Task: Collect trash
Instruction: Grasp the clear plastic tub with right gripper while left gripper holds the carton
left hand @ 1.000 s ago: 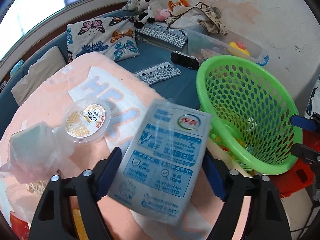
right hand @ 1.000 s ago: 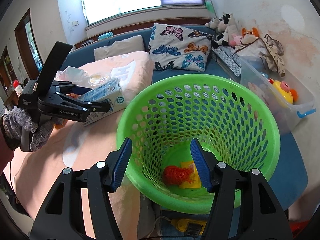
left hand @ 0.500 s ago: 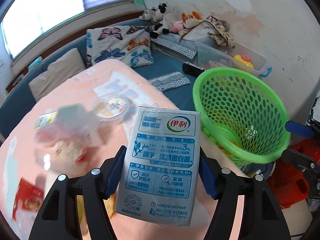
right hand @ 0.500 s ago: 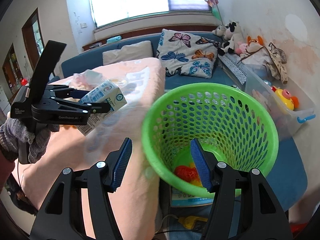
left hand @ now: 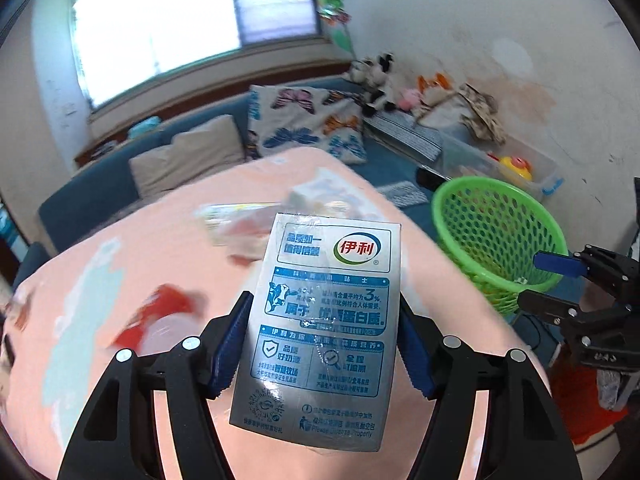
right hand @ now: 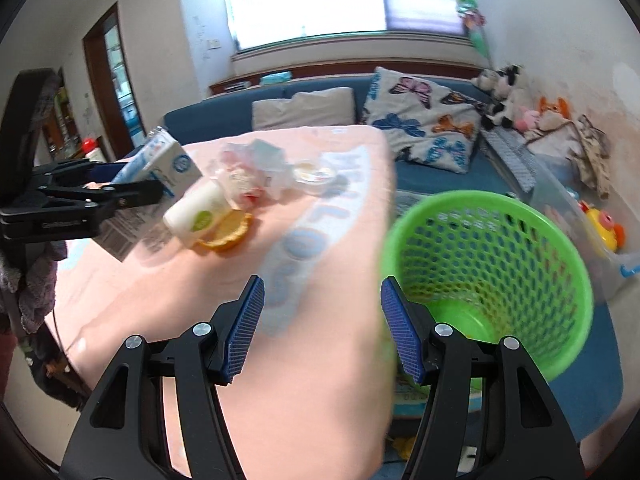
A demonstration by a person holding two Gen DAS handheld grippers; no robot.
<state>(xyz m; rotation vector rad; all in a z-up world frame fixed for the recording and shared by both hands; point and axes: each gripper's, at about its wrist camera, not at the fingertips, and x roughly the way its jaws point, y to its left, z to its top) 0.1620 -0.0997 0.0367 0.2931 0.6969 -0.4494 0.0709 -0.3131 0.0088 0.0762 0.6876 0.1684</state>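
Pink blanket (left hand: 120,264): one carton (left hand: 324,332), one basket (left hand: 500,240).

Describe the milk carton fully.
The milk carton is a box-shaped pack, silvery grey with blue panels, Chinese print and a red-and-green oval logo near its top; its surface looks glossy. The left gripper clamps it by its two side faces, printed face toward the camera, held up off the pink blanket. In the right wrist view it tilts, one top corner raised. Nothing else touches it.
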